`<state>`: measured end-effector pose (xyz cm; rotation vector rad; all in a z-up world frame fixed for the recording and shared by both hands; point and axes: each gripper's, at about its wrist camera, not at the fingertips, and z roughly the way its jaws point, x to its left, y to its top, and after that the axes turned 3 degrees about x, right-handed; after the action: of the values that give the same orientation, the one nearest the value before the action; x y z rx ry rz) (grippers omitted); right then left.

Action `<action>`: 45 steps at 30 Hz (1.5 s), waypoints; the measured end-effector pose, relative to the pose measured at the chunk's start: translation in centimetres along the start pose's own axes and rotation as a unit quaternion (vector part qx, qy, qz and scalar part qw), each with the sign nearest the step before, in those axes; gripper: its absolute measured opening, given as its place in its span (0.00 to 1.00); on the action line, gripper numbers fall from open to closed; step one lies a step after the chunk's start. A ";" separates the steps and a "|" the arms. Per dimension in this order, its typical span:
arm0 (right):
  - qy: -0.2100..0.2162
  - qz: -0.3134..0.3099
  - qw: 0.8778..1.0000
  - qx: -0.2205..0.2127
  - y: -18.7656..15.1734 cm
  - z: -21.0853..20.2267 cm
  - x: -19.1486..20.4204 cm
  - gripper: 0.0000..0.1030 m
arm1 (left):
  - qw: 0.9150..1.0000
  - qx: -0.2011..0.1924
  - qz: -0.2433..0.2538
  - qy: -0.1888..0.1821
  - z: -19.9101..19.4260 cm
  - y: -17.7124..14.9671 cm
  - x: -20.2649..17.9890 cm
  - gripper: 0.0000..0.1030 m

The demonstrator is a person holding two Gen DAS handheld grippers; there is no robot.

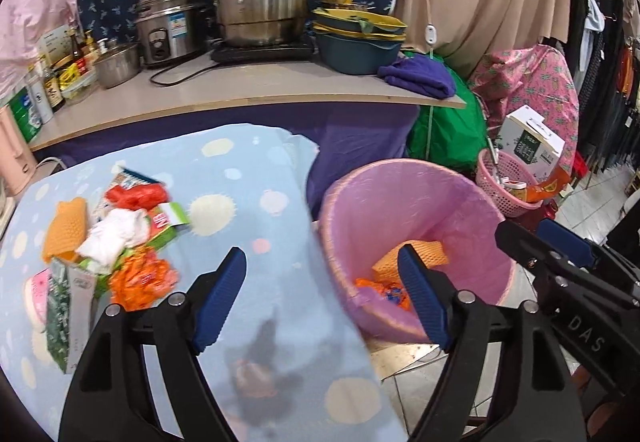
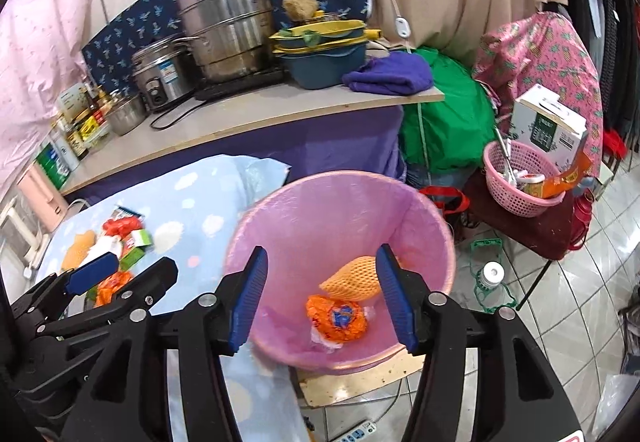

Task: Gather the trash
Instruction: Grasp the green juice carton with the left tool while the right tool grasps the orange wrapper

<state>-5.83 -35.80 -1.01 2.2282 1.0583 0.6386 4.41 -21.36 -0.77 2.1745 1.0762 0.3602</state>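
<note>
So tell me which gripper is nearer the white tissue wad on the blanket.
Left. The left gripper hangs open at the blanket's edge, just right of the white tissue wad. The right gripper is open over the pink bin, farther away.

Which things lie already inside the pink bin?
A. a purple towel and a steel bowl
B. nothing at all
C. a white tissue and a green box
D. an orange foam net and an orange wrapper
D: at the bottom of the pink bin lie an orange foam net and a crumpled orange wrapper; the right gripper is above them with open, empty jaws.
</note>
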 end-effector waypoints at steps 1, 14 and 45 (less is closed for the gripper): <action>0.005 -0.003 1.000 0.001 -0.2 -0.1 0.6 0.56 | 1.000 0.002 -0.008 0.004 -0.3 -0.3 0.9 0.75; 0.059 -0.065 0.995 0.035 -3.2 1.0 10.3 0.57 | 0.987 0.031 -0.091 0.132 -2.9 -5.7 14.8 0.84; 0.097 -0.140 0.980 0.103 -6.2 6.1 21.8 0.62 | 0.988 0.065 -0.110 0.092 0.2 -11.0 23.5 0.55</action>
<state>7.22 -16.94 -5.91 2.1607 1.5668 0.6550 12.53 1.70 -9.54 2.1387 1.4642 0.4037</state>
